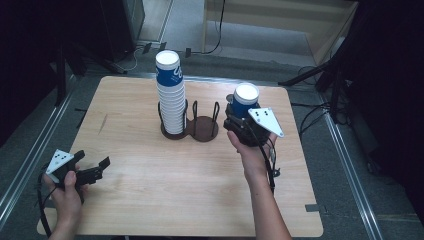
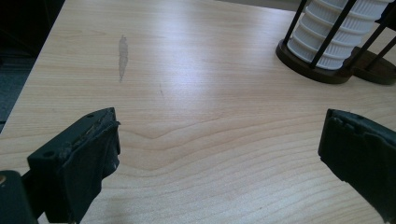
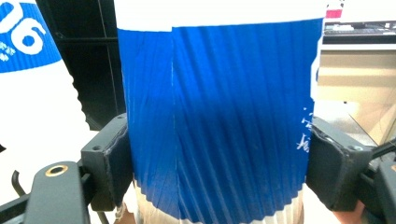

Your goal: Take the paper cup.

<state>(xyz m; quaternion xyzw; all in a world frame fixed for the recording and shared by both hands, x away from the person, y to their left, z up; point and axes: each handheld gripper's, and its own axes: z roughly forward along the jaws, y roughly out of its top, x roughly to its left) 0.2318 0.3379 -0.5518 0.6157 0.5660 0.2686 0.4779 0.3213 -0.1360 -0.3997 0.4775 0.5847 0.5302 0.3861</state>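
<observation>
My left hand (image 1: 67,192) sits low at the near left, holding the left gripper (image 1: 95,170) level, jaws spread wide with nothing between them. My right forearm (image 1: 265,205) reaches forward at centre right. The right hand (image 1: 252,155) holds the right gripper (image 1: 240,122) raised, jaws pressed against both sides of what they hold. Grey plate (image 1: 266,120) on top, tilted.

- In the right gripper view the blue cup (image 3: 219,116) is cut off at the top and bottom edges; the white print at its right side is too blurred to read.
- The cup stack (image 2: 334,32) in the left gripper view loses its upper part to the top edge.
- In the high view the holder (image 1: 192,125) hides the stack's base.
</observation>
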